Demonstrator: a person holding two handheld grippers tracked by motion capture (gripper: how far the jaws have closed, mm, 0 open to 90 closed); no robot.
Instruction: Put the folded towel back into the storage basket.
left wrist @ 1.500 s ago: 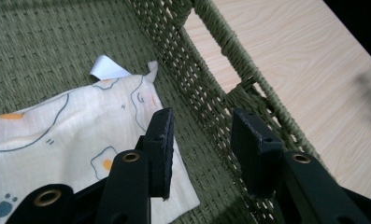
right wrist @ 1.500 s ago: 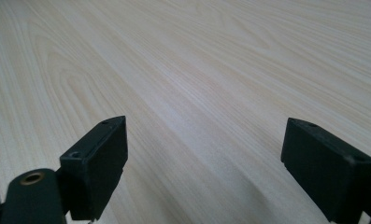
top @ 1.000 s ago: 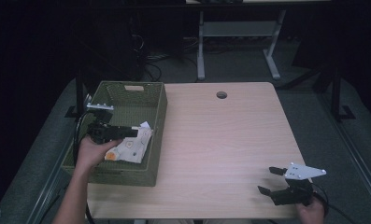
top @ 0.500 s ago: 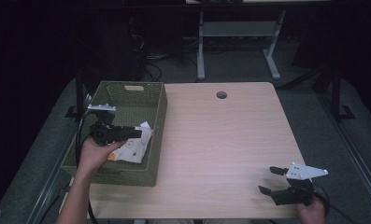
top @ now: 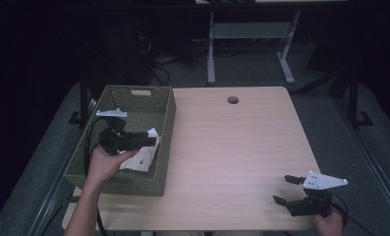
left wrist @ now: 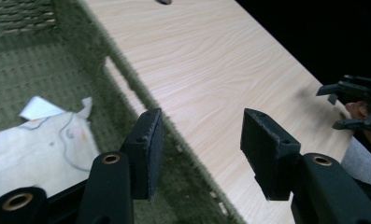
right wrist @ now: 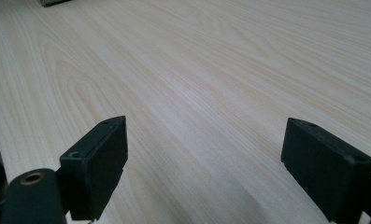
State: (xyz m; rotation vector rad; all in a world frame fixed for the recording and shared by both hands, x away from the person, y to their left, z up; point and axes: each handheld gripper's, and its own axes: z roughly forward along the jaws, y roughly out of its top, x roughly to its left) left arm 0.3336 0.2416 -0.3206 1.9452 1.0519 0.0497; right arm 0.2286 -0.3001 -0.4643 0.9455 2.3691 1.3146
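A: Item one, high view: olive-green woven rectangular basket (top: pixel 133 105) at left edge of pale wood-grain table (top: pixel 232 147); white crumpled paper packet with orange and grey print (top: pixel 142 158) lying flat on basket floor, against right wall. Left gripper (top: pixel 151 141) held over basket, just above packet, pointing toward table middle.

B: Left gripper view: same packet (left wrist: pixel 38 140) at lower left, one corner turned up, faint grey outlines and an orange spot on white; detail unreadable from above. Jaws apart, just been opening, nothing between pads; basket wall (left wrist: pixel 141 93) beneath the gap.

A: Item two, right gripper (top: pixel 285 189): near front right corner of table, well apart from basket. Jaws spread wide, empty.

B: Right gripper view: bare wood grain (right wrist: pixel 197 70) between pads. Also noted from above: round dark grommet hole (top: pixel 233 100) near far table edge.
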